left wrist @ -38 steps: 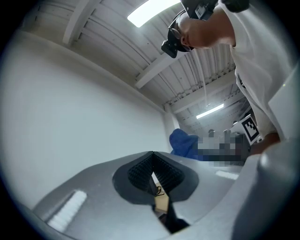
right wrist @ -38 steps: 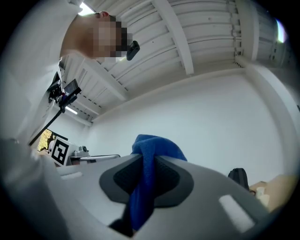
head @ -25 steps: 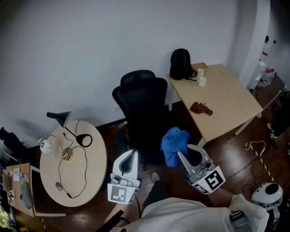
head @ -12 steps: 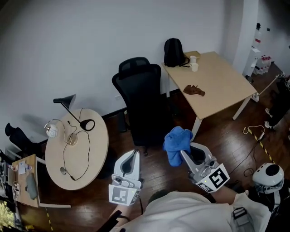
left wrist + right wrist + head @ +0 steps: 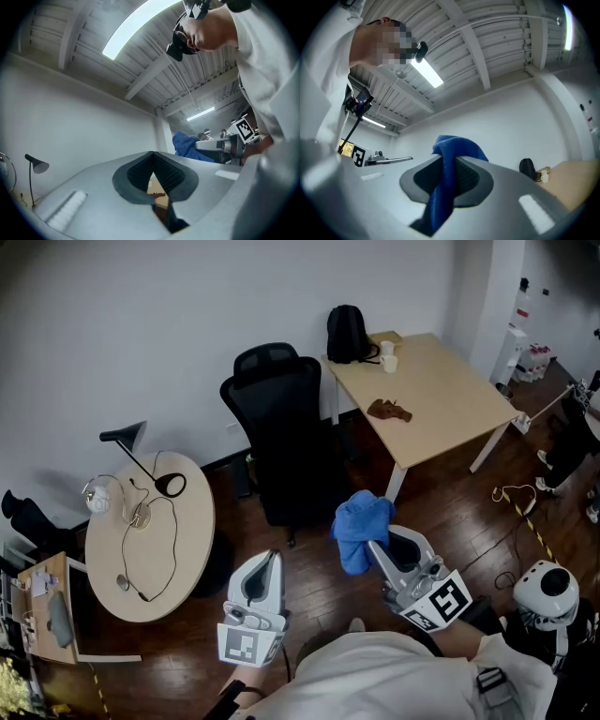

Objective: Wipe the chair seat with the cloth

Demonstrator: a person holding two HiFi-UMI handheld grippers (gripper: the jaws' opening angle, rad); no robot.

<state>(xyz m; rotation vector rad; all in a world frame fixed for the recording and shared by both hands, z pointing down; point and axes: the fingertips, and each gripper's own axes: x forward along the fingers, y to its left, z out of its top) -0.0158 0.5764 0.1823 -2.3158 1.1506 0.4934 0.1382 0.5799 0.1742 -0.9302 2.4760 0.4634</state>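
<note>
A: As the view pulls back, the chair seat [image 5: 298,493] sits farther off. The right gripper [image 5: 377,547] is still clenched on the blue cloth [image 5: 361,524], over the floor [image 5: 309,568].
B: Left gripper [image 5: 271,559] closed, empty — wiping's not begun.

A bunched blue cloth [image 5: 361,524] is held clamped in the right gripper [image 5: 376,548], lower centre; the black chair seat [image 5: 298,495] is seen apart from it, upper centre.
</note>
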